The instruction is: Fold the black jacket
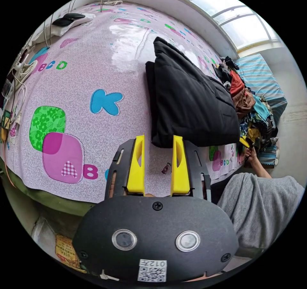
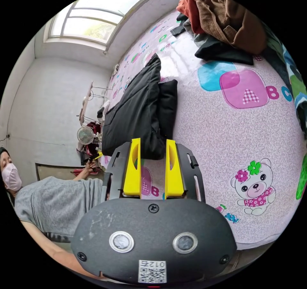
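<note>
— Is the jacket done, then?

— Looks close to it. The black jacket lies on the table as a thick, squared-off bundle, layers stacked on each other, no sleeve trailing out that I can see. A narrower flap sits along one side, so it might want one last tuck or a press flat, but that's my guess.

— And the claws?

— Both off it. The left claw is pulled back at the near table edge, jaws apart with nothing between them, tips just short of the bundle's near corner. The right claw is the same from the other side: jaws parted, empty, pointing at the bundle's end without touching it.

— Anything else nearby?

— A heap of unfolded clothes sits farther along the table, well apart from the jacket. The person in a grey shirt stands at the edge.
</note>
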Demonstrator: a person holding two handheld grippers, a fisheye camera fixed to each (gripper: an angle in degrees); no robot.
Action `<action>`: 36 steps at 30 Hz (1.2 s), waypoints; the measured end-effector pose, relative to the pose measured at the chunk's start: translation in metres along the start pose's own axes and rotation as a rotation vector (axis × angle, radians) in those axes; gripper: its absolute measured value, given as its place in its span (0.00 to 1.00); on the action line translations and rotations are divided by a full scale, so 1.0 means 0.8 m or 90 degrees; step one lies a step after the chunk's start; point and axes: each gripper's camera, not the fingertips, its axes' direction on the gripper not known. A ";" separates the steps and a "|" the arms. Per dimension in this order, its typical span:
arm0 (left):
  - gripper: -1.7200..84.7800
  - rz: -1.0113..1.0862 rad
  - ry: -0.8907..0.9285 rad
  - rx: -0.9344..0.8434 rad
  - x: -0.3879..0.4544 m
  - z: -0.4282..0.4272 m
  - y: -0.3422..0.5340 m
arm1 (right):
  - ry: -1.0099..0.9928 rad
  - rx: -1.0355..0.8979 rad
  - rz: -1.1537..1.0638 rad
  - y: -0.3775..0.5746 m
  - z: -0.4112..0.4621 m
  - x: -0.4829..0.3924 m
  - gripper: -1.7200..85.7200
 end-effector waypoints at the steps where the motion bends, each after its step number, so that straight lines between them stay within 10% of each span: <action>1: 0.15 -0.002 0.004 0.004 0.000 0.000 0.000 | 0.007 -0.009 -0.010 0.007 0.006 -0.005 0.15; 21: 0.12 0.045 -0.012 0.010 0.003 -0.013 -0.021 | 0.126 -0.063 -0.065 0.081 -0.024 -0.079 0.09; 36: 0.02 0.145 0.056 -0.075 0.016 -0.112 -0.035 | -0.024 -0.132 -0.052 0.139 -0.209 -0.105 0.01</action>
